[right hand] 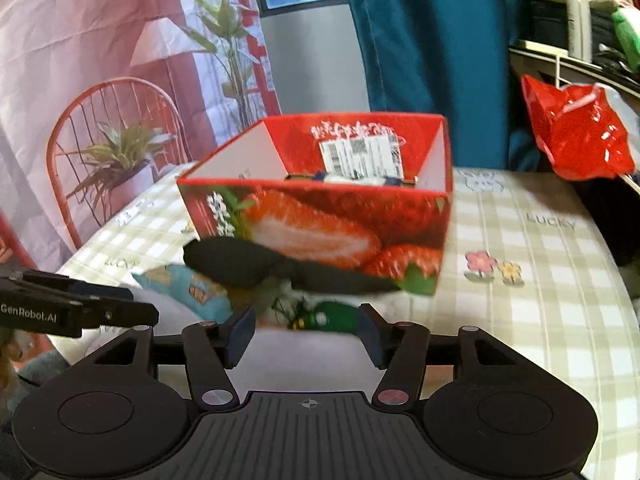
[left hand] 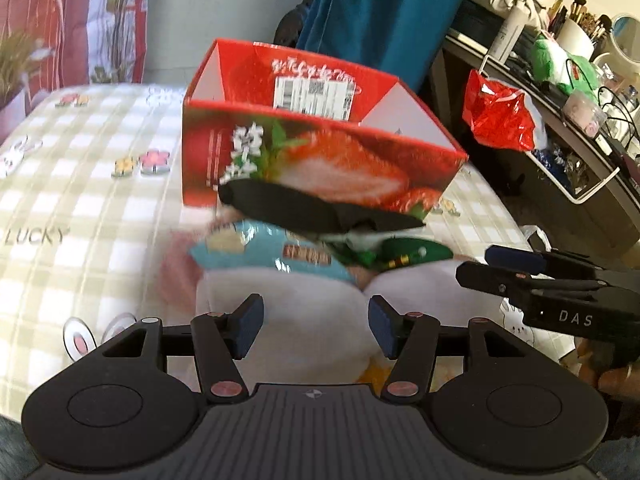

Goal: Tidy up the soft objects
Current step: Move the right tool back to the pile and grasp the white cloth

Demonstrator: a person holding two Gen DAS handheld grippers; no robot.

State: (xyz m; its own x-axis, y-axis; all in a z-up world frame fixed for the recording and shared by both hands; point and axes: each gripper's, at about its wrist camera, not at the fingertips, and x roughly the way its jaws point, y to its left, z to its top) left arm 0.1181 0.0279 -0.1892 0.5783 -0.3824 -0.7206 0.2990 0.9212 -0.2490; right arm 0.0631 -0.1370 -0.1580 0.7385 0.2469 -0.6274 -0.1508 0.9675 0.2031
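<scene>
A red strawberry-print box [left hand: 320, 152] [right hand: 320, 216] stands open-topped on the checked bedspread [left hand: 80, 208]; a few items show inside it in the right wrist view. Against its near wall lies a pile: a black soft piece [left hand: 316, 208] [right hand: 256, 260], a light blue packet [left hand: 264, 252] [right hand: 188, 284], a green item [left hand: 404, 252] [right hand: 332, 318] and a white plush mass [left hand: 312, 308] underneath. My left gripper [left hand: 316, 328] hovers open over the white plush, pads touching nothing. My right gripper [right hand: 306, 336] is open just short of the green item, holding nothing. Each gripper shows at the other view's edge.
A red plastic bag [left hand: 500, 120] [right hand: 576, 132] hangs off a cluttered shelf [left hand: 568, 92] to the right of the bed. A teal curtain [left hand: 380, 8] hangs behind the box. A hand [left hand: 616, 380] grips the right tool. Bedspread [right hand: 540, 280] stretches right of the box.
</scene>
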